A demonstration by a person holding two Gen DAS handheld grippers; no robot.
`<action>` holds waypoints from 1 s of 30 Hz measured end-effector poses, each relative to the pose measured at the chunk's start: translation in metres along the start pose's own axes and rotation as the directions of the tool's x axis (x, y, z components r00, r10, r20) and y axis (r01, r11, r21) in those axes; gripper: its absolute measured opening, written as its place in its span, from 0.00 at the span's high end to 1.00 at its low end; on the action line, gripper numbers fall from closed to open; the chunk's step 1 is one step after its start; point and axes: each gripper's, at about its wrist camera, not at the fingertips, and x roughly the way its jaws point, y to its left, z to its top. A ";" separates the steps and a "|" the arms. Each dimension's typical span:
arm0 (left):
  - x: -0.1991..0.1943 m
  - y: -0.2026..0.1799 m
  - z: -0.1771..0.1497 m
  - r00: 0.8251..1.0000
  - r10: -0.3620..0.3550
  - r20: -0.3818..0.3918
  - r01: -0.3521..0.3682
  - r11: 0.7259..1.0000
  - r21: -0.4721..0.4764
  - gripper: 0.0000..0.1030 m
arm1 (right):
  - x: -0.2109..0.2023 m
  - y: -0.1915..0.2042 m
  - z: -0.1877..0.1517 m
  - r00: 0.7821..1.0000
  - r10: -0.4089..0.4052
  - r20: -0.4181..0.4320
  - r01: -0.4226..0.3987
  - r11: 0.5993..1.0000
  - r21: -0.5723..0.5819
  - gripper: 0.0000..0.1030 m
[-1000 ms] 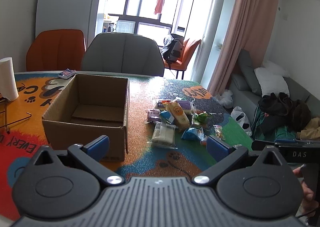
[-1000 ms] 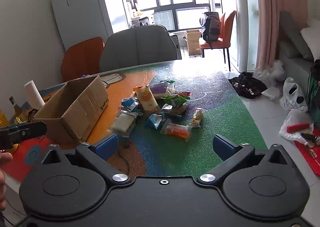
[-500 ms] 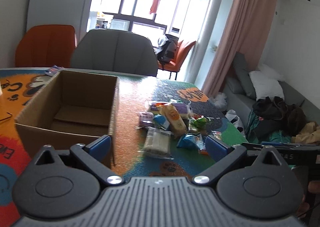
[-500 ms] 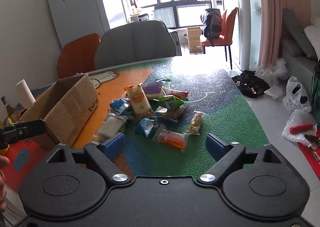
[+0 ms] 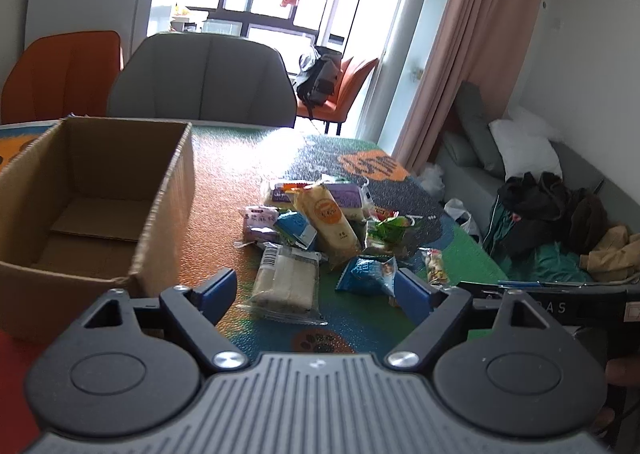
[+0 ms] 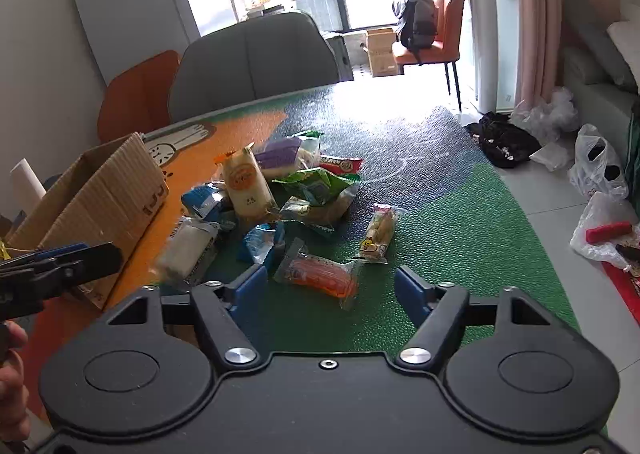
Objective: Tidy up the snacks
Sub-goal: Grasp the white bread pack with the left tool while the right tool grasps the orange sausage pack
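A pile of wrapped snacks (image 5: 316,222) lies on the patterned table, right of an open, empty cardboard box (image 5: 88,198). My left gripper (image 5: 316,292) is open and empty, just short of a clear packet of white bars (image 5: 286,280) and a blue packet (image 5: 368,268). My right gripper (image 6: 330,288) is open and empty, its jaws either side of an orange packet (image 6: 320,276). The pile (image 6: 280,190) and the box (image 6: 96,202) also show in the right wrist view. The left gripper's side shows at the left edge there (image 6: 56,262).
A grey chair (image 5: 200,82) and an orange chair (image 5: 64,74) stand behind the table. A sofa with clothes (image 5: 552,206) is at the right. Plastic bags (image 6: 596,170) lie on the floor right of the table edge. A paper roll (image 6: 26,184) stands beyond the box.
Both grippers have moved forward and down toward the snack pile, which now looks larger. The left has swung right, away from the box. Both stay open.
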 end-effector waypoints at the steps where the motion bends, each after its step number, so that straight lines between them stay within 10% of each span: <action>1: 0.005 0.000 0.000 1.000 0.002 -0.004 -0.002 1.000 0.000 0.19 | 0.003 -0.001 0.000 1.000 0.002 -0.005 -0.002 1.000 -0.002 0.33; 23: 0.082 0.002 -0.010 0.992 0.088 -0.095 -0.087 0.996 0.017 0.29 | 0.048 0.000 0.001 0.991 0.084 -0.108 -0.090 0.995 -0.047 0.53; 30: 0.086 0.002 -0.015 0.988 0.118 -0.102 -0.114 0.992 0.046 0.51 | 0.045 0.004 -0.003 0.994 0.024 -0.102 -0.034 0.995 -0.097 0.76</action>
